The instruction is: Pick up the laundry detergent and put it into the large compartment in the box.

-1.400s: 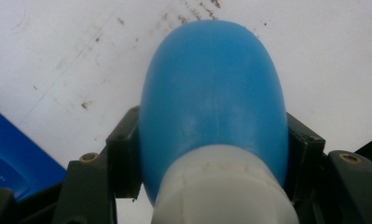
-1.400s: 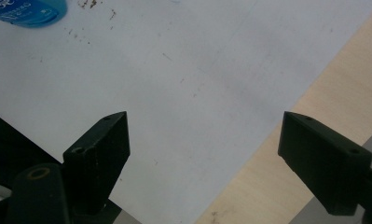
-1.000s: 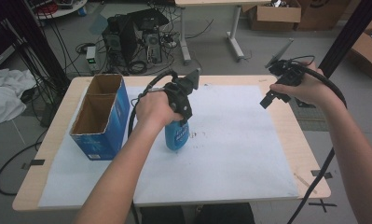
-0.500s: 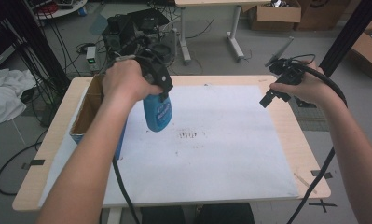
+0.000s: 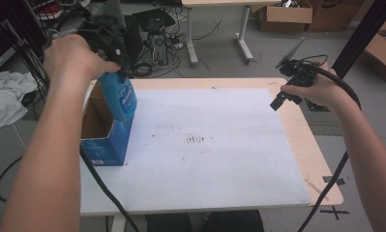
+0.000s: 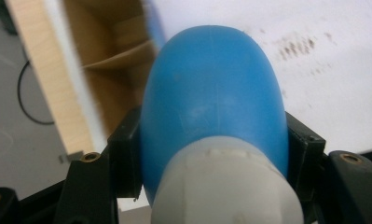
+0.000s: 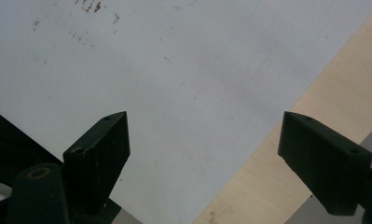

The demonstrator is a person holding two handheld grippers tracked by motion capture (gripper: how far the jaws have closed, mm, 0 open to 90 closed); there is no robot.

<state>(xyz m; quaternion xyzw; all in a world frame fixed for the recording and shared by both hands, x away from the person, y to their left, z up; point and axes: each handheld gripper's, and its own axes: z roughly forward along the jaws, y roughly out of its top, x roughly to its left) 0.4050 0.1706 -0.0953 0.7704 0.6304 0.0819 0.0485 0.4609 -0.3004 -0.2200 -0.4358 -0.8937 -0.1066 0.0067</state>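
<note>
The left gripper [image 5: 114, 48] is clamped on a blue bottle [image 5: 119, 95], which hangs below it, lifted off the bench [image 5: 306, 145]. Just under the bottle stands an open blue cardboard box [image 5: 106, 145] at the white sheet's [image 5: 219, 159] edge. Well across from it, the right gripper [image 5: 283, 99] hovers over the sheet's opposite edge

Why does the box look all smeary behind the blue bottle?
In the left gripper view the blue bottle sits sharp between the jaws, while the cardboard box behind it streaks with motion blur. In the high view the left gripper is smeared too; the right gripper view shows the white sheet crisp.
</note>
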